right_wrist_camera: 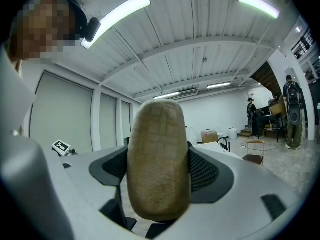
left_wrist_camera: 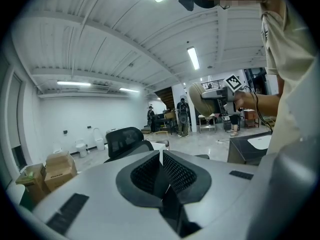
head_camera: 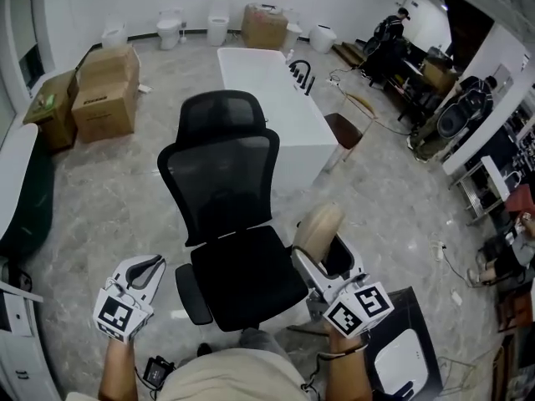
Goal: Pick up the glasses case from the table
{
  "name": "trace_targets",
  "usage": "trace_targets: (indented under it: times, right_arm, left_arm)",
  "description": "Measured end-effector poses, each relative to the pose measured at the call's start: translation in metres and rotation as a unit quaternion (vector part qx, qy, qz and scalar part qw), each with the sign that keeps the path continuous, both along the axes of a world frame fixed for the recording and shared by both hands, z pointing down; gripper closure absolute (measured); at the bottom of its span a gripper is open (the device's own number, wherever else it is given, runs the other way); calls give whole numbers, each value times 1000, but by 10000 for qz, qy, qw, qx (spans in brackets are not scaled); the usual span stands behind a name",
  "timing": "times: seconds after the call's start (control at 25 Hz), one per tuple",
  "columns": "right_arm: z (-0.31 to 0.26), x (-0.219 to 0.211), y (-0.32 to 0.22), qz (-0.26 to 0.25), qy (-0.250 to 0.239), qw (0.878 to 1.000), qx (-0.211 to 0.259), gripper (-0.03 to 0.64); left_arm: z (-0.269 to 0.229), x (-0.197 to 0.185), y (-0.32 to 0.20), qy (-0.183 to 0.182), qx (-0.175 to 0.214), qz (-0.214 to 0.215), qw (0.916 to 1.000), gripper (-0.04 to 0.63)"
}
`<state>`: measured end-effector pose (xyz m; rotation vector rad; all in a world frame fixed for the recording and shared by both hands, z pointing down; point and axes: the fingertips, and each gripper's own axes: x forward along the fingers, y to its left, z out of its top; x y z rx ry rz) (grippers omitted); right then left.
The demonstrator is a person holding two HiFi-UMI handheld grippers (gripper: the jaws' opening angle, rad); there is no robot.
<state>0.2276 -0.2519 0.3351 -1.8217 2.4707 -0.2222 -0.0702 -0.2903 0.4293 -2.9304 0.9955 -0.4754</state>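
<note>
In the head view, the person stands at the bottom edge of the frame and holds one claw in each hand. The right gripper (right_wrist_camera: 159, 170) is in the lower right of the head view. Its jaws are open only as wide as the glasses case (head_camera: 320, 225) and press on it from both sides. The case is tan and oval, with a rough, cloth-like surface. It stands nearly upright between the jaws, and its rounded top rises above them. In the right gripper view it fills the middle of the frame and hides the gap between the jaws.

The left gripper (left_wrist_camera: 161, 154) is in the lower left of the head view. In its own view the two black ribbed pads (left_wrist_camera: 181, 171) meet in one thin line, so the jaws are fully together and have nothing between them.

A black office chair (head_camera: 230, 215) with a mesh back stands in the centre of the head view, between the two grippers. The case is up in the air just beside the right side of the chair seat. The white table (head_camera: 263, 86) is behind the chair, in the upper middle of the frame, and the case is well apart from it. Cardboard boxes (head_camera: 104, 90) stand on the grey floor (head_camera: 393, 190) in the upper left.
</note>
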Motion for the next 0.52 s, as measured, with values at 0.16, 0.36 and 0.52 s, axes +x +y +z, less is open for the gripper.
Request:
trace_targets:
  times: [0.16, 0.36, 0.52]
  right_arm:
    - [-1, 2, 9, 66, 48, 9999, 84, 264]
    - [-8, 4, 17, 104, -5, 9999, 78, 264]
    - [-22, 0, 19, 123, -36, 9999, 38, 264]
  left_arm:
    - [0, 2, 0, 30, 159, 5, 9999, 558]
    - [-10, 2, 4, -42, 193, -47, 9998, 558]
    - [-22, -2, 8, 77, 263, 81, 9996, 558]
